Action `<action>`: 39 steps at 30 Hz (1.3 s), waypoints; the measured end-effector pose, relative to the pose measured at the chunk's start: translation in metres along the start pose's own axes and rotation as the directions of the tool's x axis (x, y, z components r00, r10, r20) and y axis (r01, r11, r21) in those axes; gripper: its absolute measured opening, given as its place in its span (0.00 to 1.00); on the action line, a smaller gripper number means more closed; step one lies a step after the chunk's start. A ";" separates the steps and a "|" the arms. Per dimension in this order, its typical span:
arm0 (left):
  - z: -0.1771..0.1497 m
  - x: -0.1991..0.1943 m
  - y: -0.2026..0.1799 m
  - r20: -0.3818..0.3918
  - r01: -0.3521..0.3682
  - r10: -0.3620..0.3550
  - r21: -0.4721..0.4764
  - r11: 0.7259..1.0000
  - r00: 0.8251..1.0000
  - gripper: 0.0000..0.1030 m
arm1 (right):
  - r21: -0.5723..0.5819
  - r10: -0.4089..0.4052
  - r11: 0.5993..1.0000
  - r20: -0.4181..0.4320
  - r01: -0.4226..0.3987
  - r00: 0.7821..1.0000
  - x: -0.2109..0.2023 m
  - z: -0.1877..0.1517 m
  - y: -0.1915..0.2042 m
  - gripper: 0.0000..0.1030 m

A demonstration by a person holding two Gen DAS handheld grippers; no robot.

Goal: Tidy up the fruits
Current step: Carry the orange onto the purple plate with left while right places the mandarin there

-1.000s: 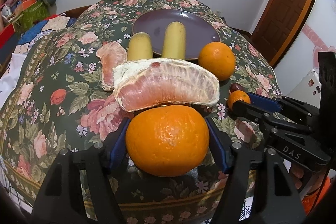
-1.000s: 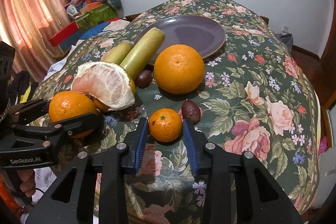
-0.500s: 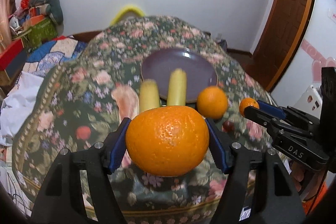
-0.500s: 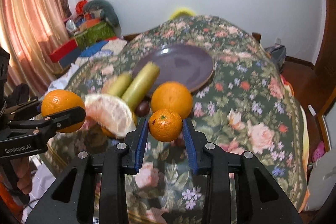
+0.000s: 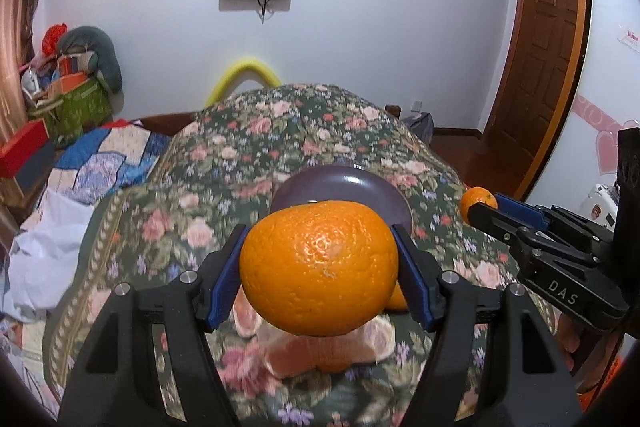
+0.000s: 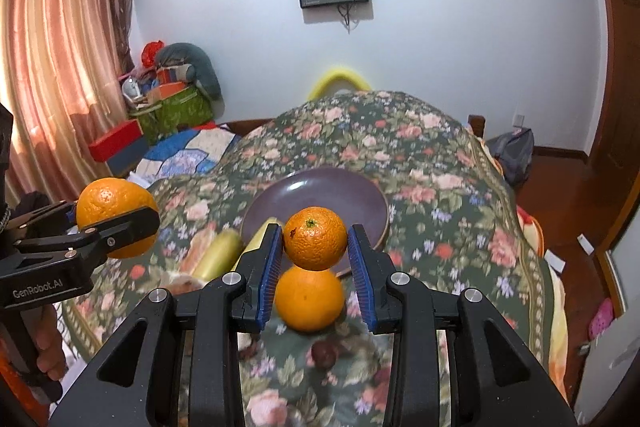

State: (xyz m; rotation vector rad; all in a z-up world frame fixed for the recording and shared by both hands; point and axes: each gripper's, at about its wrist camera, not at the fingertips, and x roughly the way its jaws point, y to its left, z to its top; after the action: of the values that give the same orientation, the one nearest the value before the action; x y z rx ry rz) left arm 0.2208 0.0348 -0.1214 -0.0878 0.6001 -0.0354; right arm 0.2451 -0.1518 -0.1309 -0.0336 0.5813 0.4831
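My left gripper [image 5: 318, 269] is shut on a large orange [image 5: 320, 267], held up in the air above the table; the same orange [image 6: 116, 217] shows at the left of the right wrist view. My right gripper [image 6: 314, 255] is shut on a small mandarin [image 6: 315, 238], also lifted; that mandarin [image 5: 478, 201] peeks out at the right of the left wrist view. Beyond both lies the empty purple plate [image 6: 340, 187]. Below on the cloth sit another orange [image 6: 309, 298], two yellow banana pieces [image 6: 218, 253], pomelo segments [image 5: 316, 353] and a dark small fruit [image 6: 324, 354].
The table wears a floral cloth [image 6: 440, 195] that falls away at the sides. A yellow chair back [image 5: 244, 75] stands at the far end. Boxes and bags [image 6: 172, 107] pile up at the left wall, and a wooden door [image 5: 548, 67] is at the right.
Both grippers have risen from the tabletop with their fruits held. The views have tilted up, so the table and plate have dropped lower and the wall screens have come into sight.
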 end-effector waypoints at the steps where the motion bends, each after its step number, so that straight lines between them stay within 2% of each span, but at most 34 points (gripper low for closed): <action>1: 0.002 0.002 0.000 0.004 -0.001 0.001 0.002 1.000 1.000 0.67 | -0.001 -0.003 1.000 0.004 0.003 1.000 0.003 0.003 -0.001 0.30; 9: 0.021 0.033 0.002 0.002 -0.019 0.019 0.016 1.000 1.000 0.67 | -0.011 -0.031 0.999 0.020 0.031 0.999 0.023 0.015 -0.013 0.30; 16: 0.036 0.074 0.008 -0.031 -0.033 0.033 0.003 0.999 0.999 0.67 | -0.022 -0.077 0.997 -0.006 0.077 0.997 0.058 0.022 -0.023 0.30; 21: 0.040 0.112 0.010 -0.089 -0.062 0.065 0.034 0.997 0.994 0.67 | -0.029 -0.080 0.996 -0.049 0.079 0.996 0.084 0.024 -0.031 0.30; 24: 0.041 0.131 0.011 -0.131 -0.051 0.056 0.037 0.998 0.990 0.67 | -0.039 -0.077 0.997 -0.081 0.074 0.994 0.099 0.022 -0.034 0.30; 31: 0.036 0.174 0.008 -0.240 -0.053 0.076 0.103 0.993 0.968 0.67 | -0.061 -0.063 0.997 -0.150 0.055 0.987 0.125 0.018 -0.037 0.30; 39: 0.032 0.202 0.008 -0.351 -0.031 0.068 0.111 0.993 0.934 0.67 | -0.083 -0.034 0.996 -0.226 0.015 0.973 0.147 0.011 -0.035 0.30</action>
State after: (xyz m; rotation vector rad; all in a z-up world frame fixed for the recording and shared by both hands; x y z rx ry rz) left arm 0.4061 0.0336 -0.2094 0.0367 0.9606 -0.0332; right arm 0.3737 -0.1176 -0.2039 -0.1745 0.7853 0.4818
